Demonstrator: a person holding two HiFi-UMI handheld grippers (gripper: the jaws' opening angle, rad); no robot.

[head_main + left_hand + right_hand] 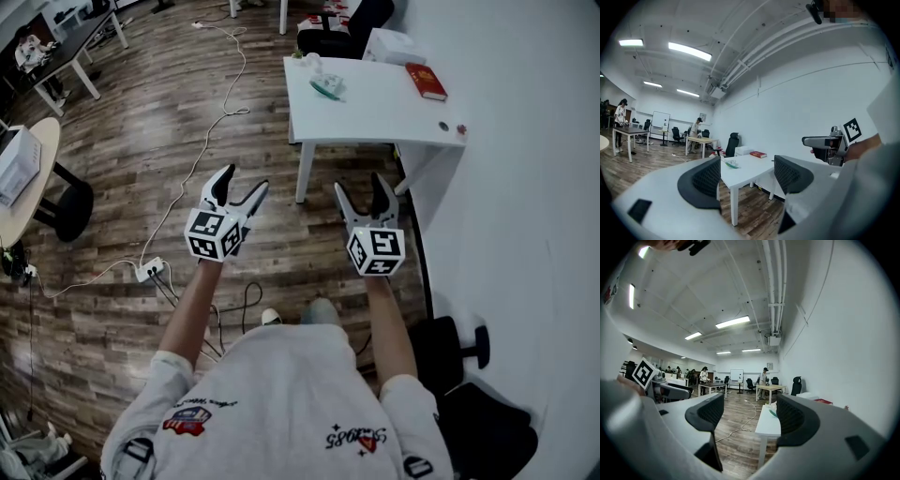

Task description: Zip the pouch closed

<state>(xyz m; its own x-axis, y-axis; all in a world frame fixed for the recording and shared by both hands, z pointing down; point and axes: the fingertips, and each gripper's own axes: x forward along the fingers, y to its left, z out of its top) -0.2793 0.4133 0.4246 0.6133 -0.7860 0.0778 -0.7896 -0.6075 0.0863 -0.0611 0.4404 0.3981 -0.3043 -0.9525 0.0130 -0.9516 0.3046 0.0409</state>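
While on table, pouch, red book

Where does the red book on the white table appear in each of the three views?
Head view: the red book is at the upper right, on the wall side of the white table.
Left gripper view: the red book is near the centre, between the jaw tips, at the table's far end.
Right gripper view: the red book is right of centre, just above the right-hand jaw.
Shared landmark: the white table.

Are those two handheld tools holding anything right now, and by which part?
Nothing is held. The left tool and the right tool both stand open and empty; the pouch lies untouched on the white table ahead.
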